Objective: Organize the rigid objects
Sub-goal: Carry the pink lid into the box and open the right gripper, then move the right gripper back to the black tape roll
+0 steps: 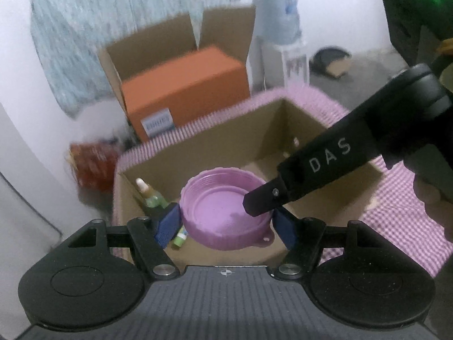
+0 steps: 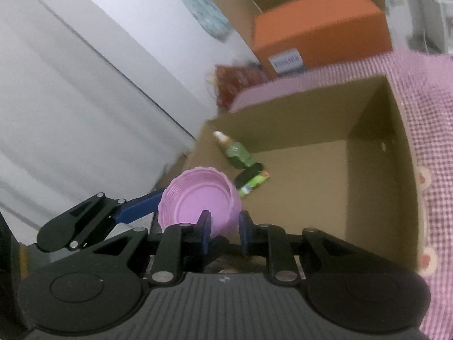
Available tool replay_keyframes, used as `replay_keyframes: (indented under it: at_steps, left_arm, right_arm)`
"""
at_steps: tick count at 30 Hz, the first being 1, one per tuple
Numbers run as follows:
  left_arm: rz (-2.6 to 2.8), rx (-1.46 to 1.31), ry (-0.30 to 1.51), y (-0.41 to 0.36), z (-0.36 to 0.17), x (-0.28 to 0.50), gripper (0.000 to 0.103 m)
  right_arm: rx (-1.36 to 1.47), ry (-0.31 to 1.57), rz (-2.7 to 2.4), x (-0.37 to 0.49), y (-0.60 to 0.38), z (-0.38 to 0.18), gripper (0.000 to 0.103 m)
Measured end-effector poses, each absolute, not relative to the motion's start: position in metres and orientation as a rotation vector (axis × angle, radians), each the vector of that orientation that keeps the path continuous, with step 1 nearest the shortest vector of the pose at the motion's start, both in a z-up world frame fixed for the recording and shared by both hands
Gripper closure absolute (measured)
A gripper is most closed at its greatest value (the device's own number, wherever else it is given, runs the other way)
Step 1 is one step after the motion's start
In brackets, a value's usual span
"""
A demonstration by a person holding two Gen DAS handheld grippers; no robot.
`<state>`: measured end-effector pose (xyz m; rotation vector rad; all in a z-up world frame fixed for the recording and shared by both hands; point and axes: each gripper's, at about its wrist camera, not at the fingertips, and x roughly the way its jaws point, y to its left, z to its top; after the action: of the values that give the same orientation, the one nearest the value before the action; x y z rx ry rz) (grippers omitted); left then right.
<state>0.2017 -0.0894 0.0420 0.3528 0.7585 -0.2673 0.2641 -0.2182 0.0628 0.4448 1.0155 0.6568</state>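
A pink round lid [image 1: 223,212] is held above the open cardboard box [image 1: 283,130]. My left gripper [image 1: 226,222] spans the lid with a blue pad on each side of its rim. My right gripper [image 2: 225,226] is shut on the lid's wall [image 2: 198,201], one finger inside and one outside; its finger [image 1: 263,198] reaches into the lid from the right in the left wrist view. A green dropper bottle [image 2: 236,151] and a small green tube [image 2: 253,184] lie in the box's left corner.
The box [image 2: 376,153] stands on a pink checked cloth [image 2: 430,107]. Behind it stands a bigger carton holding an orange box [image 1: 184,85]. A red bag [image 1: 90,164] lies on the floor at left. A white wall [image 2: 70,99] is close on the left.
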Motion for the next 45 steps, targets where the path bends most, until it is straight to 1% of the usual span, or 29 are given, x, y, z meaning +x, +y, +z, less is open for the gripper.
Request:
replay_keyframes:
  at_steps: [5,11,21,27,31,37,45]
  left_arm:
    - [-0.248,0.319,0.902,-0.092,0.017,0.263,0.032]
    - [-0.202,0.365,0.975,-0.103,-0.005,0.309,0.032]
    - [-0.146,0.397,1.054,-0.112,-0.035,0.339,0.031]
    - [-0.135,0.400,1.062,-0.111,-0.034,0.342,0.027]
    - [-0.132,0.389,1.045,-0.109,-0.026,0.336,0.027]
    - [-0.156,0.336,0.993,-0.097,0.005,0.309,0.026]
    - [-0.220,0.245,0.869,-0.072,0.062,0.242,0.025]
  right_arm:
    - [0.429,1.119,0.622,0.317,-0.207,0.032,0.080]
    - [0.399,1.209,0.591,0.377,-0.196,0.002,0.080]
    - [0.350,1.264,0.574,0.419,-0.180,-0.035,0.080]
    - [0.386,1.275,0.573,0.425,-0.182,-0.049,0.078]
    - [0.418,1.248,0.573,0.420,-0.192,-0.042,0.078]
    - [0.507,1.146,0.601,0.389,-0.223,-0.006,0.077]
    - [0.682,0.969,0.691,0.299,-0.282,0.041,0.078]
